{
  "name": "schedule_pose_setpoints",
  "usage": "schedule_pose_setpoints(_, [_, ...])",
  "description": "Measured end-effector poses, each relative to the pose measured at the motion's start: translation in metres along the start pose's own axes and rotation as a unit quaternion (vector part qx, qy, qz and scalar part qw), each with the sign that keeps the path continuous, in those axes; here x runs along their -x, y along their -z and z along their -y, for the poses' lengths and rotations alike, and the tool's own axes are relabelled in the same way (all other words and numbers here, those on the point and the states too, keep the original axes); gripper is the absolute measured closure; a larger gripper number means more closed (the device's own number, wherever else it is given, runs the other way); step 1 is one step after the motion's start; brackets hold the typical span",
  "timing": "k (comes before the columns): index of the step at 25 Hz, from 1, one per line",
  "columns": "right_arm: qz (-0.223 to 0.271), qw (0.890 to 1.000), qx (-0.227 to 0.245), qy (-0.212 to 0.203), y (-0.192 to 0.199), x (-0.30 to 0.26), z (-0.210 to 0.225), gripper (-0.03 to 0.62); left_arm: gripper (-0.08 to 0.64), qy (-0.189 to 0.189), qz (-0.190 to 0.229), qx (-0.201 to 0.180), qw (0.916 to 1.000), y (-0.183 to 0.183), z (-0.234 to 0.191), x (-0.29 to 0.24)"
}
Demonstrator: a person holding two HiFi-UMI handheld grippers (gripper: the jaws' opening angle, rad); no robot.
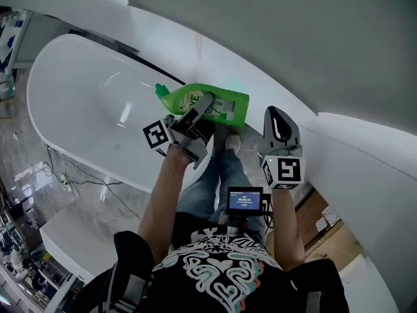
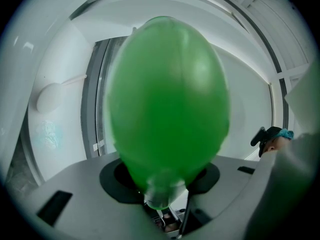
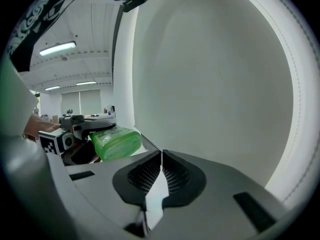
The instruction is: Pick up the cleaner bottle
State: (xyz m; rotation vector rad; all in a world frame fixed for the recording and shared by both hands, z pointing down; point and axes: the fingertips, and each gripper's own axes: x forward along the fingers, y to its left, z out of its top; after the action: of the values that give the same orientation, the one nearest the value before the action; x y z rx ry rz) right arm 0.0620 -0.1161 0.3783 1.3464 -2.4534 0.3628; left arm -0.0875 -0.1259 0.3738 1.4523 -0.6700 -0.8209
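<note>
Gripping the smooth, rounded green cleaner bottle (image 1: 238, 109) in our left tongs (image 1: 203, 111), we hold our empty right tongs (image 1: 279, 117) closed beside it.

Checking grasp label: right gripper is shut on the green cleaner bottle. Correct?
No, wrong side: the left gripper is shut on the green cleaner bottle. The left gripper view shows it between those jaws; the right gripper is shut on nothing.
</note>
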Motion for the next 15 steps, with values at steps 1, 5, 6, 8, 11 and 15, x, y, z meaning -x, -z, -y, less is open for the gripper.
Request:
schedule_pose_setpoints(1, [0.003, 1.000, 0.000, 0.000, -0.002, 0.000, 0.001, 0.563, 0.365, 0.001, 0.000, 0.000, 1.0000, 0.000, 0.001, 0.000])
schedule_pose_setpoints(5, [0.017, 1.000, -0.002, 0.003, -0.006, 0.002, 0.003, 0.563, 0.365, 0.001, -0.001, -0.008, 1.0000, 0.000, 0.004, 0.001])
schedule_pose_setpoints(6, [0.019, 1.000, -0.003, 0.003, -0.005, 0.002, 0.004, 0.563, 0.365, 0.001, -0.002, -0.009, 1.0000, 0.001, 0.004, 0.001])
schedule_pose_setpoints(8, [0.021, 1.000, -0.005, 0.004, -0.002, 0.000, 0.007, 0.563, 0.365, 0.001, -0.004, -0.011, 0.9999, 0.002, 0.004, 0.000])
schedule_pose_setpoints(11, [0.022, 1.000, -0.010, 0.008, 0.002, 0.000, 0.011, 0.563, 0.365, -0.003, -0.006, -0.013, 0.9999, 0.002, 0.003, 0.001])
schedule_pose_setpoints(15, [0.020, 1.000, -0.011, 0.008, 0.005, 0.001, 0.017, 0.563, 0.365, -0.008, -0.005, -0.018, 0.9998, 0.002, 0.006, 0.000])
